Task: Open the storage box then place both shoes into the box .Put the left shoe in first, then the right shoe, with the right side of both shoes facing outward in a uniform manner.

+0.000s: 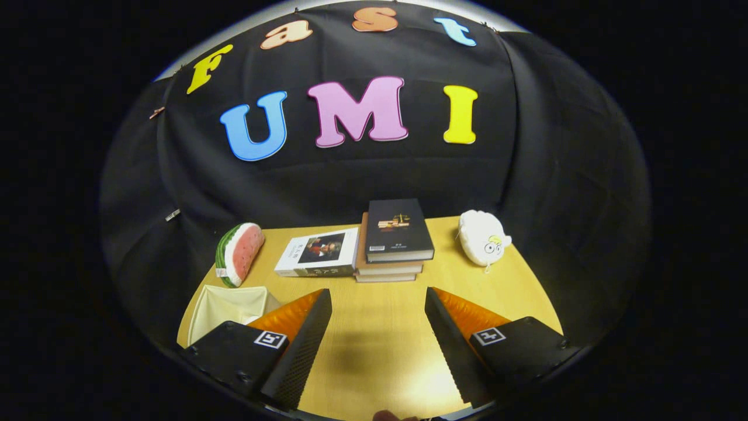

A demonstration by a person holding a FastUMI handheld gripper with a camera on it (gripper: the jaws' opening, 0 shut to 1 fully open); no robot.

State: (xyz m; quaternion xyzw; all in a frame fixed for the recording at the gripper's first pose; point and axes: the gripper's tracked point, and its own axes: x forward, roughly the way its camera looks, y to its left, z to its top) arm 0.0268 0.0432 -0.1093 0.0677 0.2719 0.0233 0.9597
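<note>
The cream fabric storage box [225, 307] sits at the near left corner of the wooden table [380, 327], just beyond and partly behind the left finger of the gripper [378, 299]. Its top looks open toward the camera, with pale inner walls showing and no lid visible over it, though the finger hides its near right part, so whether anything lies deep inside I cannot tell. What shows of its inside looks bare, and no shoe can be made out in the part that shows. The gripper hovers above the table's near middle with its fingers spread wide apart, holding nothing, bare tabletop between them. Beyond the fingers, at the far middle of the table, a book with a white cover [318, 252] lies flat beside a stack of books [394, 240] topped by a dark one. To the far left, just beyond the box, a watermelon-slice plush [239, 252] leans on its edge; to the far right a white plush toy [482, 237] rests near the table's edge. As a judgement: the box appears to stand open as the task wants, but the shoe placement cannot be confirmed from here, and which shoe would go in next is not settled by this moment.
</note>
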